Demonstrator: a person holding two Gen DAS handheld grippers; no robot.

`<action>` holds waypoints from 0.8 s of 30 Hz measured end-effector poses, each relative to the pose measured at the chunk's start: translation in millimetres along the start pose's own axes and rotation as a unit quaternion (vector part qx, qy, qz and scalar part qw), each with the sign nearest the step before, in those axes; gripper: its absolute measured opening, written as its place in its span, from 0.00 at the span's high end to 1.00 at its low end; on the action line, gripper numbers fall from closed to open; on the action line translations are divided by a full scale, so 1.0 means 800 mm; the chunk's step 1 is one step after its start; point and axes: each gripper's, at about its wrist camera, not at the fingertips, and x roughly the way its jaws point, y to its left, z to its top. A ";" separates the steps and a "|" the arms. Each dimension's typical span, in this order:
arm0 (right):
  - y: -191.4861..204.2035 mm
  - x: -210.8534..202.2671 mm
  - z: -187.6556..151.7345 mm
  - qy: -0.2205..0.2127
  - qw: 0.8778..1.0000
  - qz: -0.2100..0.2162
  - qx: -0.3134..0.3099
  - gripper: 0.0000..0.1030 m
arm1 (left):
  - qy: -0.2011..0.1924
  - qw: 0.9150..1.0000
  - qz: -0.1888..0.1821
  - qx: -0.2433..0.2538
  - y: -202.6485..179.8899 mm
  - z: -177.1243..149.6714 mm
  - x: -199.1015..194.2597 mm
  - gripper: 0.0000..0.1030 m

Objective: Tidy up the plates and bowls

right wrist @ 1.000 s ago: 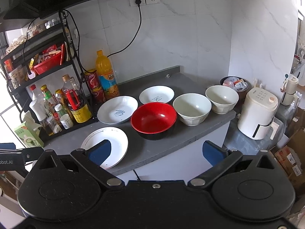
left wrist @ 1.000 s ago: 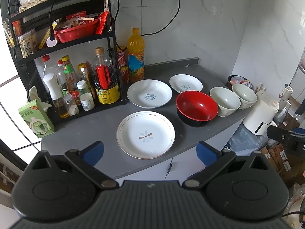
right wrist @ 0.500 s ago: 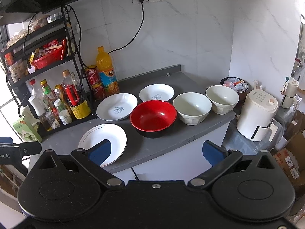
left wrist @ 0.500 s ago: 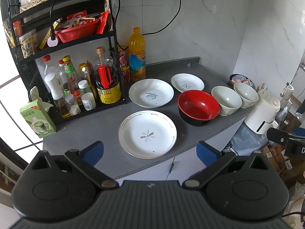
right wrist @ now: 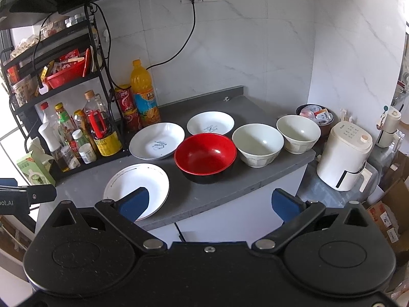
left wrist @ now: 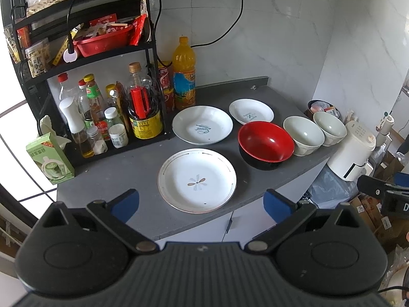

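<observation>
Where the left wrist view looks down, the left gripper (left wrist: 200, 200) stands wide and empty above the near edge of the grey table (left wrist: 122, 174). Item one: flower plate (left wrist: 196, 180), flat, nearest the edge, between the blue fingertips (left wrist: 125, 200). Item two: large white plate (left wrist: 202, 124), behind it, near the black rack (left wrist: 153, 81) of sauce bottles. Item three: small white plate (left wrist: 251, 111), further back and to the right. Item four: red bowl (left wrist: 265, 144), upright, just in front of the small plate. Items five and six: two pale bowls, near pale bowl (left wrist: 303, 135) and far pale bowl (left wrist: 329, 128), side by side at the table's right end. An orange drink bottle (left wrist: 183, 74) stands by the wall; a white appliance (left wrist: 354, 151) sits below the table's end. From the right wrist view, the right gripper (right wrist: 209, 203) is likewise wide and empty, short of the table (right wrist: 245, 171). Its left fingertip (right wrist: 134, 203) overlaps the flower plate (right wrist: 138, 186) in the picture. Red bowl (right wrist: 205, 154) centre, near pale bowl (right wrist: 257, 144) and far pale bowl (right wrist: 298, 133) to its right, large white plate (right wrist: 156, 140) and small white plate (right wrist: 210, 125) behind.
</observation>
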 end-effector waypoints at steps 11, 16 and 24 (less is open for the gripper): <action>0.000 0.002 0.000 0.003 1.000 -0.002 -0.001 0.00 | 0.006 1.000 0.000 0.004 -0.003 0.000 0.004 0.00; 0.000 0.005 -0.002 0.007 1.000 0.000 0.000 0.00 | 0.009 1.000 -0.001 0.004 0.000 -0.001 0.007 0.00; 0.007 0.010 -0.002 0.007 1.000 -0.005 0.003 0.00 | 0.011 1.000 -0.005 0.007 0.002 0.005 0.014 0.01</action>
